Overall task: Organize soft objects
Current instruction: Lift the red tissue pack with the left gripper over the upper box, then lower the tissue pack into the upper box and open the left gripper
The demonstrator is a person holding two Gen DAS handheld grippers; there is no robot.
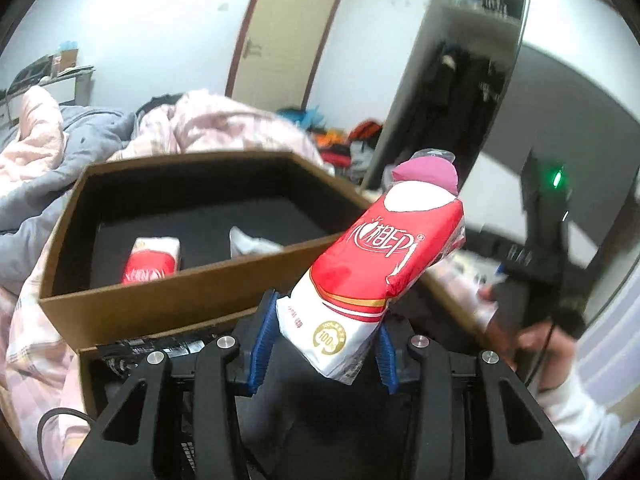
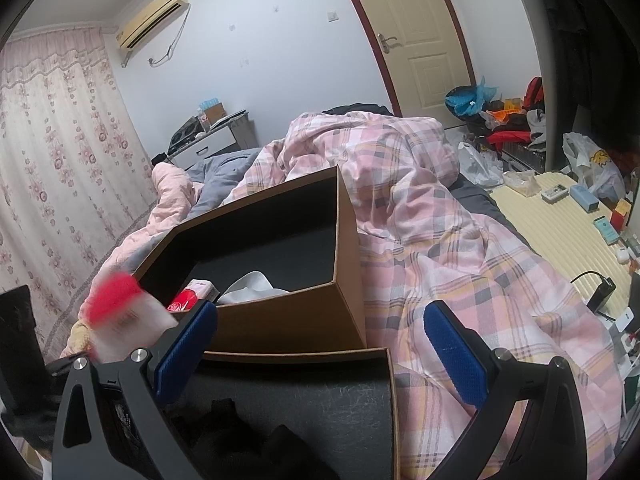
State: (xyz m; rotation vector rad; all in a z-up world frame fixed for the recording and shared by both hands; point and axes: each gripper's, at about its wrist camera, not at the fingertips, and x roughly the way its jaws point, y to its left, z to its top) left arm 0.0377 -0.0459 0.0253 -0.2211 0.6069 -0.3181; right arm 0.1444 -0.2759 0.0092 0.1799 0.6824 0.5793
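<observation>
1. Where the left wrist view looks along its fingers, the left gripper (image 1: pixel 324 340) is clamped on the white lower end of a red-and-white tissue pack (image 1: pixel 376 268); both blue pads (image 1: pixel 262 344) press its sides.
2. The held pack tilts up and to the right, clear of any surface, with its upper end in front of the near right corner of the cardboard box (image 1: pixel 168 296).
3. The cardboard box stands open on the bed, its interior lined black. A second tissue pack (image 1: pixel 154 260) lies on the box floor toward the near left; a white cloth (image 1: pixel 250 242) lies to its right, apart from it.
4. A lower black-lined tray (image 2: pixel 320 396) sits just nearer than the box, touching its near wall, in the right wrist view. Dark items lie in it; they cannot be identified.
5. The right gripper (image 2: pixel 320 344) stands wide, with nothing between its blue pads (image 2: pixel 456 356). It hangs over the tray's far edge.
6. In the right wrist view the held pack appears as a blurred red-and-white shape at the far left, beside the box's near left corner.
7. A pink checked quilt (image 2: pixel 420 208) covers the bed around and behind the box. A cream door (image 2: pixel 420 36) stands closed in the far wall.
8. A hand with a white sleeve (image 1: pixel 568 396) shows at the right of the left wrist view, blurred.
</observation>
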